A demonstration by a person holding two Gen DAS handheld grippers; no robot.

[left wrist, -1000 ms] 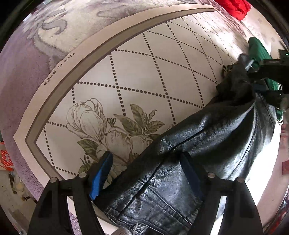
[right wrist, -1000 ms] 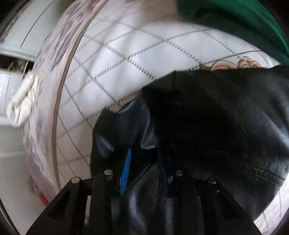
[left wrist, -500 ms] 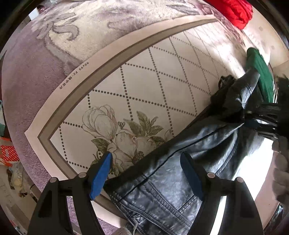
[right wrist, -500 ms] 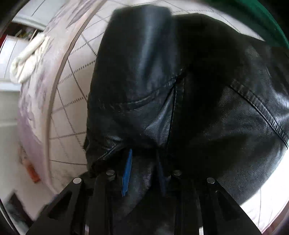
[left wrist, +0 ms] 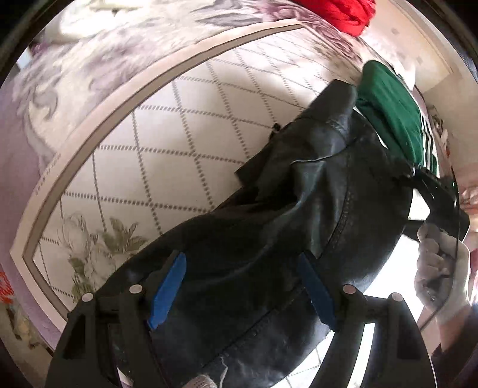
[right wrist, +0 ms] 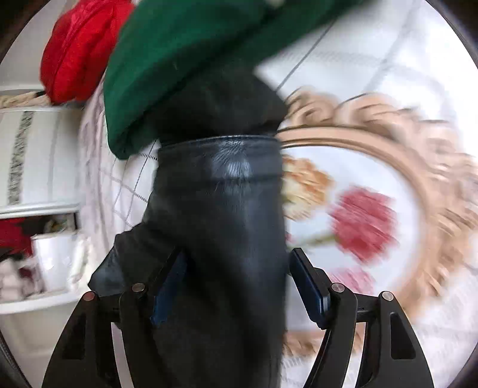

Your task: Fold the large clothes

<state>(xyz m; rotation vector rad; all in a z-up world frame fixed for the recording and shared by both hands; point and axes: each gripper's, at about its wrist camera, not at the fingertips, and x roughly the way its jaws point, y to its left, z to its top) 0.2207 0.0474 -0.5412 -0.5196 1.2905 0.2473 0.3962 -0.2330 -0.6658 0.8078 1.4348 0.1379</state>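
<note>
A black leather jacket (left wrist: 298, 223) lies bunched on a cream mat with a dotted diamond pattern (left wrist: 179, 134). My left gripper (left wrist: 242, 268) hovers over the jacket's lower part. It is open, with its blue pads (left wrist: 167, 283) wide apart and leather beneath them. In the right wrist view a jacket sleeve (right wrist: 221, 209) runs forward between the jaws of my right gripper (right wrist: 237, 259). Those jaws are opening, and the right pad (right wrist: 310, 286) stands clear of the leather. A white-gloved hand (left wrist: 439, 268) holds the right gripper at the jacket's far right edge.
A folded green garment with white stripes (left wrist: 394, 119) lies just beyond the jacket, its edge touching the sleeve end (right wrist: 179, 53). A red garment (left wrist: 343, 12) sits further back. A purple floral blanket (left wrist: 44, 89) surrounds the mat. White shelves (right wrist: 35, 179) stand at the left.
My right gripper swung the sleeve across towards the green garment and its jaws spread apart. The left gripper lifted and shifted, so more of the bunched jacket shows.
</note>
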